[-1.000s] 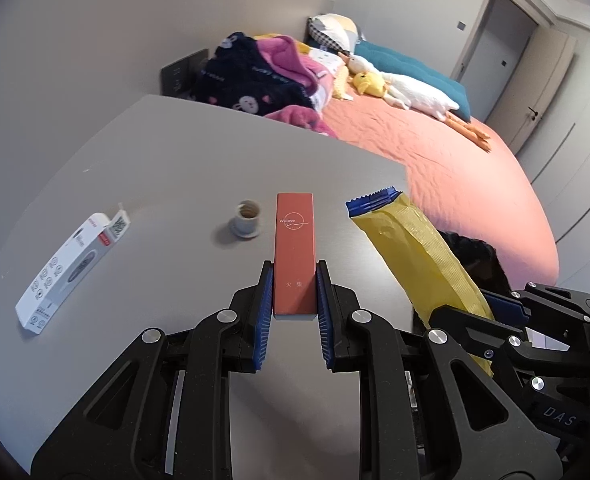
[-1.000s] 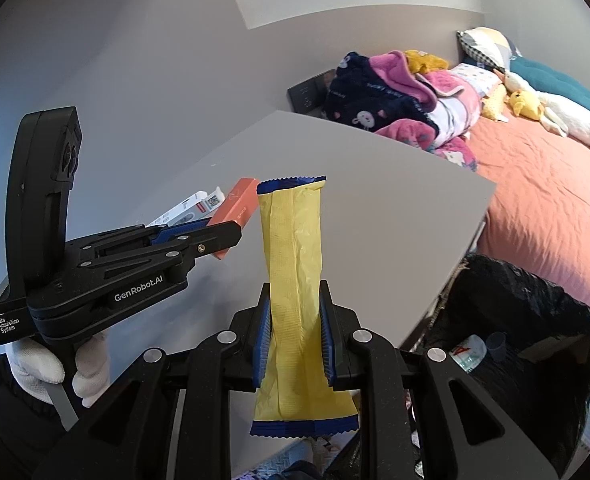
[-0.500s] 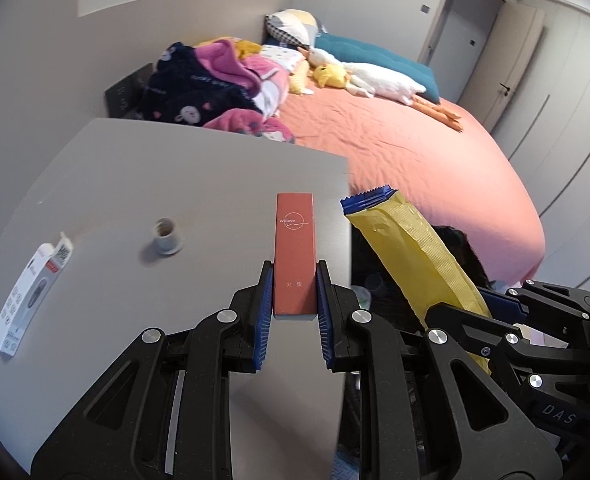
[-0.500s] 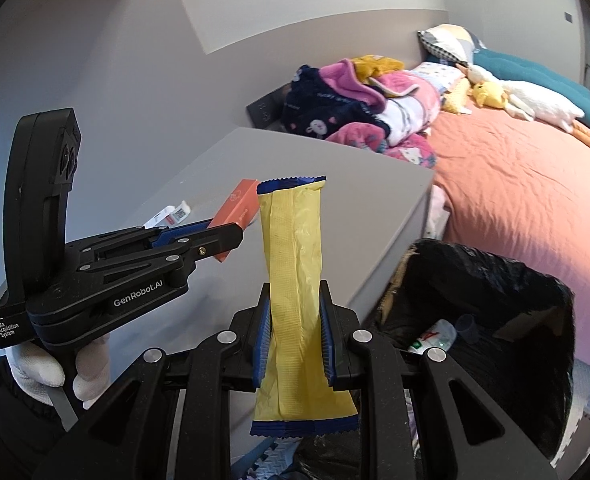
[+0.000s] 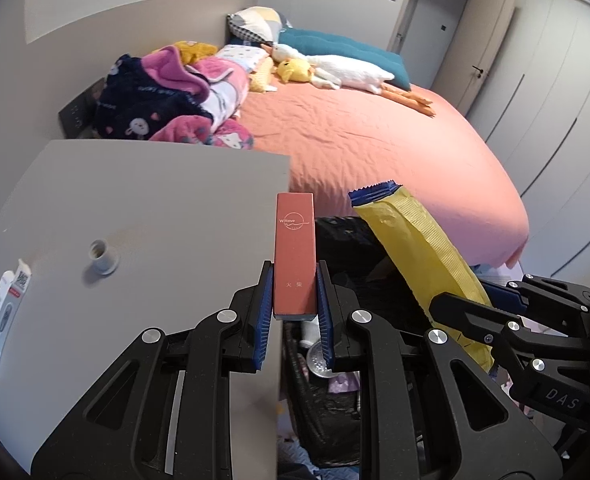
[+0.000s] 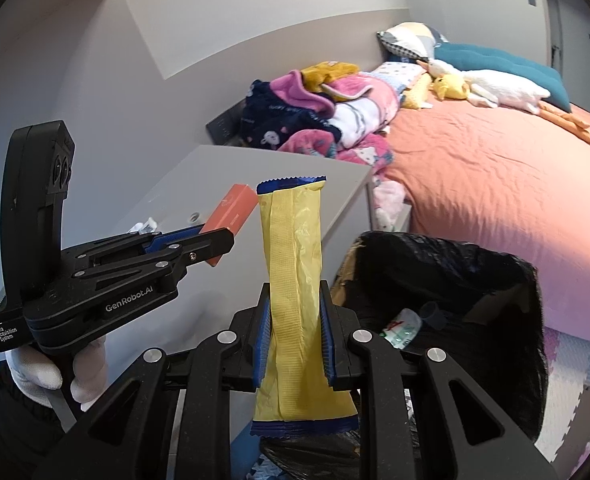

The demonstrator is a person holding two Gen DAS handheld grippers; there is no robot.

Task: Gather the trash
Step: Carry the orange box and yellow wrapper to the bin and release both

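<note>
My left gripper (image 5: pixel 295 300) is clamped tight on a slim orange box (image 5: pixel 295 248), its blue pads pressing both long sides, and the box stands upright just past the edge of the grey table (image 5: pixel 135 220), above the black-lined trash bin (image 6: pixel 495 280). My right gripper (image 6: pixel 295 332) is closed just as narrowly on a yellow wrapper (image 6: pixel 293 264) with blue crimped ends, held upright beside the bin's near rim, to the bin's left in the right wrist view. Inside the bin I can see a crumpled white packet (image 6: pixel 403 326). Back on the table, well away from the bin, sit a small grey cup (image 5: pixel 102 257) and a white carton (image 5: pixel 1 320).
</note>
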